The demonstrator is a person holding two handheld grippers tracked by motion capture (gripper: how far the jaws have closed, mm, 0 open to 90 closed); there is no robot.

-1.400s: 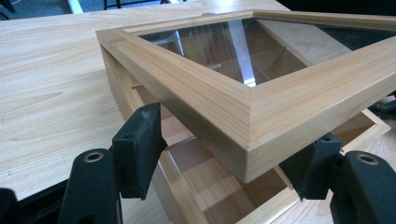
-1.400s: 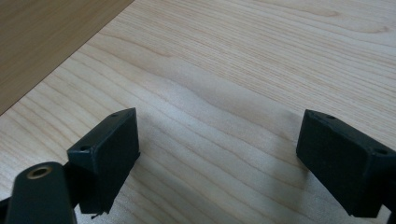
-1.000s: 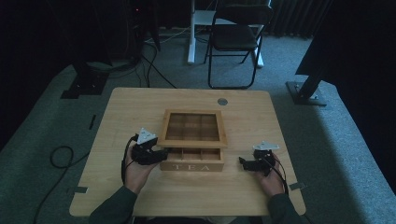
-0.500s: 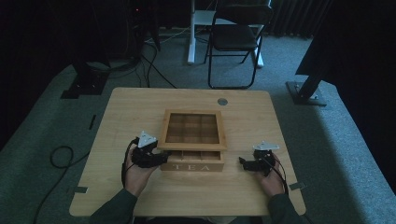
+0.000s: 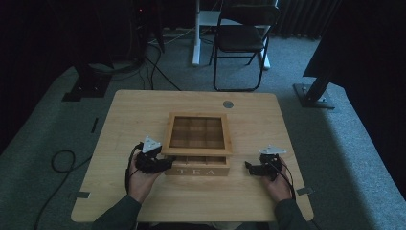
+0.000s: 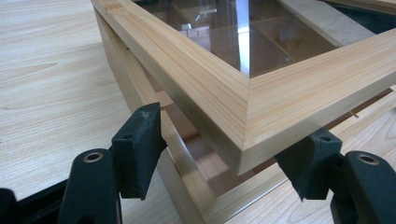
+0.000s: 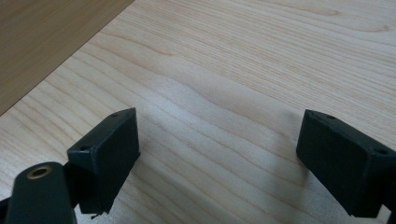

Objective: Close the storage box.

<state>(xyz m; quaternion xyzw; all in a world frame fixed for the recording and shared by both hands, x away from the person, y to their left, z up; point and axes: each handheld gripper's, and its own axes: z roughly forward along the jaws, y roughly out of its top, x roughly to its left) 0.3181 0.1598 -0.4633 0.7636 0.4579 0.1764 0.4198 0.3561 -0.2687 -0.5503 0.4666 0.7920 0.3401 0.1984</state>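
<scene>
A wooden tea box marked TEA stands at the middle of the table. Its glass-paned lid is raised a little at the front, with a gap over the base. My left gripper is at the box's front left corner. The lid's corner sits between its jaws, which are closed on it across the corner. To the right of the box my right gripper stands open just above bare wood, nothing between its fingers.
A round metal grommet sits at the table's far edge. Behind the table stand a folding chair and stand bases. A cable loops on the carpet at the left.
The left gripper has shifted very slightly at the box's corner. The lid stays raised and the right gripper has kept still.
</scene>
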